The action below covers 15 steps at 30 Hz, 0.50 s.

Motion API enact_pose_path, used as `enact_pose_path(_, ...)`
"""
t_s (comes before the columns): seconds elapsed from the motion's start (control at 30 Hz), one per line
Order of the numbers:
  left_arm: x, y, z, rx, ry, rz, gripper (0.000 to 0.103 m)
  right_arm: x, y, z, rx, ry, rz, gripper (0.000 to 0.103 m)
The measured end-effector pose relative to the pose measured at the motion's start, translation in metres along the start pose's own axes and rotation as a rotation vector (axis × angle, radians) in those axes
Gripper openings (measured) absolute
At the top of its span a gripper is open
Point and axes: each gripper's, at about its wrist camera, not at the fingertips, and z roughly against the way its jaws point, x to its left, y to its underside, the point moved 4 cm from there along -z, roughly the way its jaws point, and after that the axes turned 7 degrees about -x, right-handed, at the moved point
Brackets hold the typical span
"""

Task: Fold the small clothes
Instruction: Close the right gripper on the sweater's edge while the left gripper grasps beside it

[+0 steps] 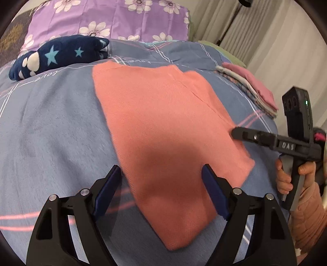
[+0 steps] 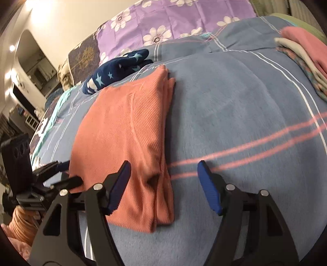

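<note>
the salmon knit garment (image 1: pixel 163 131) lies folded flat on the blue plaid blanket (image 1: pixel 51 131), its layered fold edge visible along the right side in the right wrist view (image 2: pixel 165 126). we note it sits mid-bed, running from about 12 o'clock down to 6 o'clock in both views.

left gripper (image 1: pixel 161 184): jaws wide apart, nothing pinched; the garment's near end lies under the gap between the blue pads. we see no pad pressing cloth.

right gripper (image 2: pixel 163 180): jaws spread wide, the garment's lower right corner beneath the gap, the left pad over cloth, the right pad over bare blanket. nothing gripped.

at 10 o'clock from the garment, a navy star-print garment (image 1: pixel 59 55) rests bunched on the blanket. at 2 o'clock, a stack of folded clothes (image 1: pixel 251 90), pink on top. at 12 o'clock, a purple floral pillow (image 1: pixel 110 18). a hand (image 1: pixel 286 176) in a pink sleeve holds the right gripper's handle at 4 o'clock.
</note>
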Motion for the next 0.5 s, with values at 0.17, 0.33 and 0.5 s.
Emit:
enact_pose_path(0.17, 0.016, -0.011, -0.004, -0.005, 0.004, 0.035, 0.082, 0.004, -0.007, -0.017, 0.017, -0.038, 0.003, 0.076)
enact_pose_path(0.33, 0.020, -0.016, -0.013, 0.008, 0.054, 0.057, 0.080, 0.011, -0.013, -0.025, 0.019, -0.057, 0.056, 0.076)
enact_pose_path(0.5, 0.018, -0.029, -0.023, 0.010, 0.062, 0.043, 0.080, 0.019, -0.023, -0.036, 0.047, -0.102, 0.091, 0.066)
